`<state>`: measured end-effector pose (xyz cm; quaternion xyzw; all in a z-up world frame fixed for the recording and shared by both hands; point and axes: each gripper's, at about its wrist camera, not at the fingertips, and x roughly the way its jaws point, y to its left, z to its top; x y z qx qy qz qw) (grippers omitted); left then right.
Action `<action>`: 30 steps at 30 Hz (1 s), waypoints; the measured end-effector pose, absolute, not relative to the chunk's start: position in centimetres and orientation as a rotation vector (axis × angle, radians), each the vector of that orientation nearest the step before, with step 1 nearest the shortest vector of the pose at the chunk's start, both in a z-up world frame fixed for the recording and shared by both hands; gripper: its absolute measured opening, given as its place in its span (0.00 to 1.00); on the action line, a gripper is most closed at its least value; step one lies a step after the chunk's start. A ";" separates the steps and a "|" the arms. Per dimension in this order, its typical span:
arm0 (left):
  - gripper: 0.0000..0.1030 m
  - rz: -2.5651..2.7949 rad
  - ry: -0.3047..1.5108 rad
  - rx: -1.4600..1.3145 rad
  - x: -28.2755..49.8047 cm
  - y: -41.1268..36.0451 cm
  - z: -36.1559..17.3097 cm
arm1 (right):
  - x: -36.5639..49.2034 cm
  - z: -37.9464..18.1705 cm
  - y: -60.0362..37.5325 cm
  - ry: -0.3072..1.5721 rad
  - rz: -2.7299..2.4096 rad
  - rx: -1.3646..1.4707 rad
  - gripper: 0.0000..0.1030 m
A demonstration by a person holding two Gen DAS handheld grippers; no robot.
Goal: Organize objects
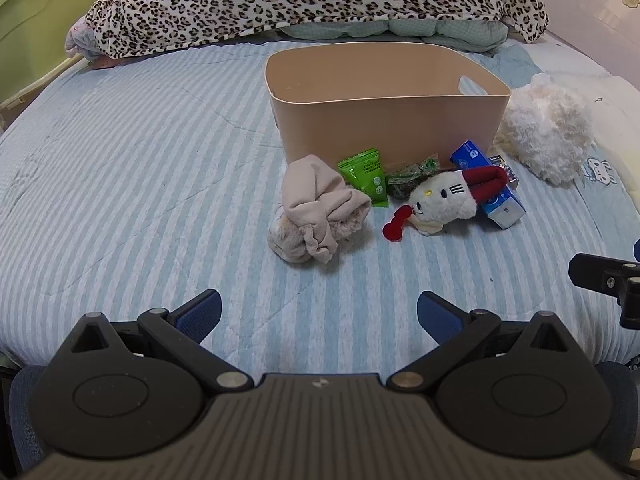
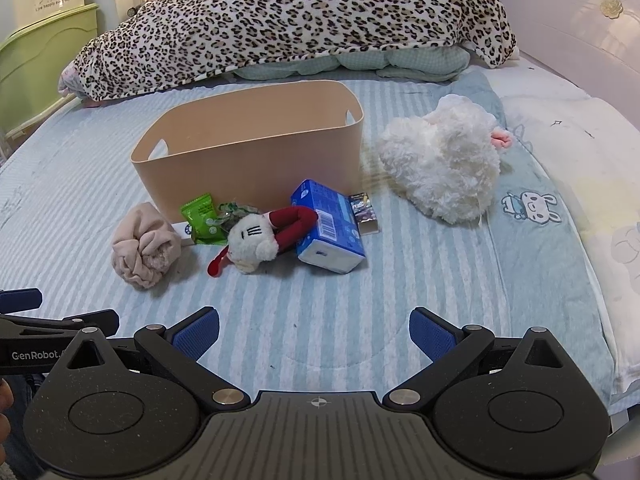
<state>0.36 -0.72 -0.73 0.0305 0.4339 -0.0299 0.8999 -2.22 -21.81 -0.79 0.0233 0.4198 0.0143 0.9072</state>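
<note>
Left wrist view: the left gripper (image 1: 319,314) gapes empty at bottom centre. Above it, past bare striped bedsheet (image 1: 140,184), lie a beige cloth bundle (image 1: 316,210), green packet (image 1: 366,176) and plush toy (image 1: 444,196) against the tan bin (image 1: 384,128).

Right wrist view: the right gripper (image 2: 314,334) is spread wide, empty; the blue tissue pack (image 2: 330,228) lies just above centre, the white fluffy toy (image 2: 440,164) upper right.

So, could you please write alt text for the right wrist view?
Open right tongs hover over a blue-striped bed facing a tan plastic bin. Before it lie a crumpled beige cloth, green snack packet, white-and-red plush doll and blue tissue pack; a fluffy white plush sits to the right.
</note>
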 end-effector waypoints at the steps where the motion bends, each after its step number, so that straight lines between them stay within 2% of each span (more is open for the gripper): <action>1: 1.00 -0.062 0.898 0.062 0.3 -0.7 -0.7 | -2.2 -0.8 -21.8 0.868 0.030 0.047 1.00; 28: 1.00 -0.050 0.921 0.012 4.0 0.1 -2.7 | 1.2 -2.2 -25.3 0.844 -0.052 0.089 0.99; 30: 1.00 -0.046 0.904 0.007 4.5 0.2 -2.8 | 2.0 -2.5 -25.6 0.844 -0.069 0.087 0.97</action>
